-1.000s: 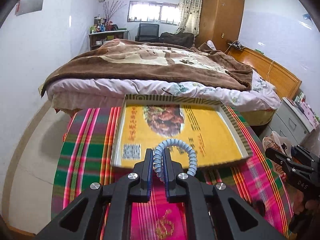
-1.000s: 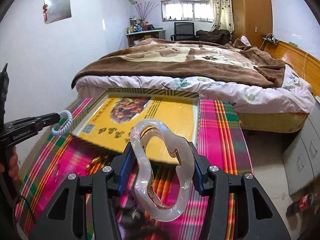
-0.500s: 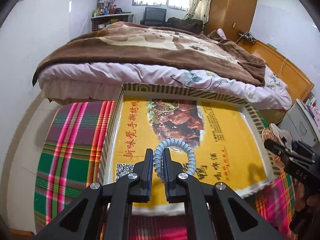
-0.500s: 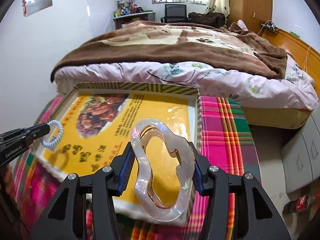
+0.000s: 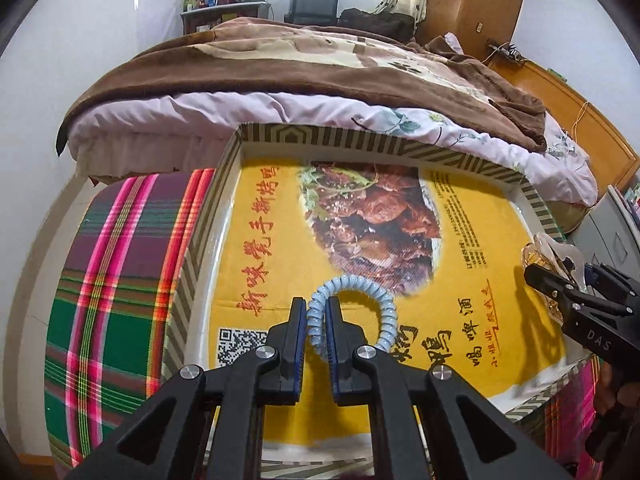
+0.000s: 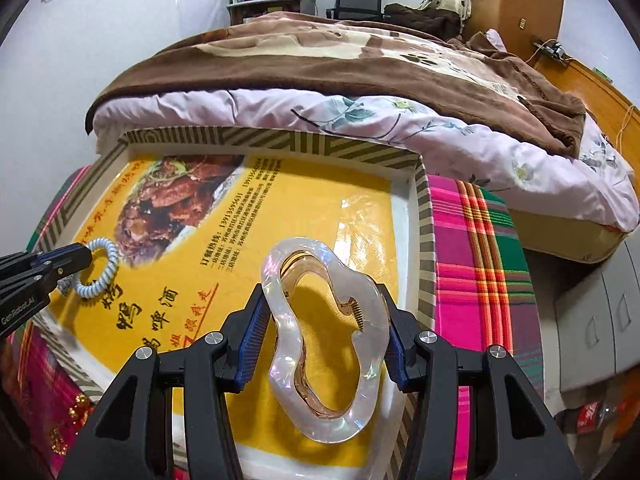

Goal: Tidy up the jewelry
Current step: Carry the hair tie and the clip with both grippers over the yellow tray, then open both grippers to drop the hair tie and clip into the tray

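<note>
A pale blue spiral hair tie (image 5: 370,298) is pinched in my left gripper (image 5: 316,322), which is shut on it above the near left part of a shallow box (image 5: 312,138) with a yellow printed floor and striped rim. My right gripper (image 6: 326,320) is shut on a clear pearly hair claw clip (image 6: 324,320), held over the box's near right part. The left wrist view catches the clip (image 5: 548,254) and the right gripper (image 5: 560,288) at the right edge. Seen from the right wrist, the hair tie (image 6: 100,270) and left gripper (image 6: 86,258) hang over the box (image 6: 424,216).
The box rests on a plaid cloth (image 5: 120,280) in pink, green and purple. Behind it stands a bed (image 5: 320,80) with a brown blanket. Grey drawers (image 6: 596,316) stand to the right, a wooden wardrobe (image 5: 472,4) at the back.
Both grippers have moved forward and down, from over the plaid cloth to over the yellow box floor. Each still holds its item.
</note>
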`<state>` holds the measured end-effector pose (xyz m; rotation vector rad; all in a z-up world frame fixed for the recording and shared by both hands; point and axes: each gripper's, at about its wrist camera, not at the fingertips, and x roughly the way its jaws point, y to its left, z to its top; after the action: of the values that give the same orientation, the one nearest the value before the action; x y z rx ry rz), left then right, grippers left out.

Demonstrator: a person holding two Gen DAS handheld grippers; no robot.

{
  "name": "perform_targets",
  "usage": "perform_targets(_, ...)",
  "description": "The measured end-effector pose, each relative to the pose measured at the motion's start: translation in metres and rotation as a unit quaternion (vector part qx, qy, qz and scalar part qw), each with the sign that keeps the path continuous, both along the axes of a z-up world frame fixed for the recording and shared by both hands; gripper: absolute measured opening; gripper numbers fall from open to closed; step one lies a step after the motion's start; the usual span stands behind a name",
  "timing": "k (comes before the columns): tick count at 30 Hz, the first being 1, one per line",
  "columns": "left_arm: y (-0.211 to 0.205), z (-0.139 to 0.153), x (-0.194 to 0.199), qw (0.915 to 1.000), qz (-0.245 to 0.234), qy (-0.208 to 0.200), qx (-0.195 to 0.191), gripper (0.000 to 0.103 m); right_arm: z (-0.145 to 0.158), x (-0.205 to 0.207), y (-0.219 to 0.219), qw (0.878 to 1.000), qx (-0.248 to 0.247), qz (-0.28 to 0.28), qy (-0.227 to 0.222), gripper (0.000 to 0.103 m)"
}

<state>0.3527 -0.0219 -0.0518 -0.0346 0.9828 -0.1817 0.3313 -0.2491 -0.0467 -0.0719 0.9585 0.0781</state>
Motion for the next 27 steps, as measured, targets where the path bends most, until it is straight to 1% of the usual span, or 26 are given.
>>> perform_targets(5, 0.000, -0.003, 0.002, 1.0000, 0.003, 0.004, -0.001, 0.010, -0.006, 0.004, 0.000, 1.000, -0.008, -0.007, 0.010, 0.052)
perform_targets(6, -0.001, -0.003, 0.002, 1.0000, 0.002, 0.004, -0.001, 0.011, -0.006, 0.004, -0.002, 1.000, -0.004, -0.009, 0.011, 0.052)
perform_targets(8, -0.002, -0.003, 0.001, 1.0000, -0.004, 0.003, 0.001, 0.016, -0.007, 0.004, -0.004, 1.000, 0.006, -0.011, 0.012, 0.052)
perform_targets(9, -0.004, -0.003, 0.001, 1.0000, -0.005, 0.002, 0.001, 0.027, -0.007, 0.005, -0.004, 1.000, 0.009, -0.012, 0.013, 0.052)
perform_targets(10, -0.004, -0.003, 0.000, 1.0000, -0.003, 0.002, 0.002, 0.043, -0.007, 0.005, -0.005, 1.000, 0.011, -0.013, 0.013, 0.052)
perform_targets(11, -0.004, -0.003, 0.000, 1.0000, -0.002, 0.004, 0.003, 0.052, -0.007, 0.005, -0.005, 1.000, 0.012, -0.011, 0.013, 0.052)
perform_targets(13, -0.004, -0.002, -0.001, 1.0000, -0.003, 0.004, 0.002, 0.054, -0.007, 0.004, -0.003, 1.000, 0.012, -0.008, 0.012, 0.053)
perform_targets(14, -0.004, -0.002, -0.002, 1.0000, -0.001, 0.005, 0.002, 0.054, -0.006, 0.003, -0.003, 1.000, 0.014, -0.007, 0.010, 0.055)
perform_targets(15, -0.005, -0.002, -0.002, 1.0000, -0.001, 0.006, 0.002, 0.054, -0.005, 0.002, -0.003, 1.000, 0.016, -0.006, 0.006, 0.059)
perform_targets(17, -0.004, -0.001, -0.003, 1.0000, 0.002, 0.006, 0.003, 0.057, -0.001, 0.000, -0.003, 1.000, 0.021, -0.006, -0.003, 0.062)
perform_targets(19, -0.002, 0.001, -0.005, 1.0000, 0.004, 0.007, 0.000, 0.062, 0.003, -0.002, -0.004, 0.999, 0.030, -0.006, -0.008, 0.062)
perform_targets(23, 0.001, 0.012, -0.017, 1.0000, 0.009, -0.004, -0.003, 0.064, 0.012, -0.010, -0.003, 0.999, 0.040, -0.006, -0.018, 0.062)
perform_targets(25, 0.001, 0.020, -0.026, 0.9999, 0.008, -0.012, -0.007, 0.069, 0.018, -0.018, -0.003, 0.999, 0.044, -0.006, -0.027, 0.063)
perform_targets(27, 0.001, 0.028, -0.037, 0.9997, 0.010, -0.021, -0.006, 0.069, 0.023, -0.025, -0.003, 0.998, 0.049, -0.009, -0.032, 0.063)
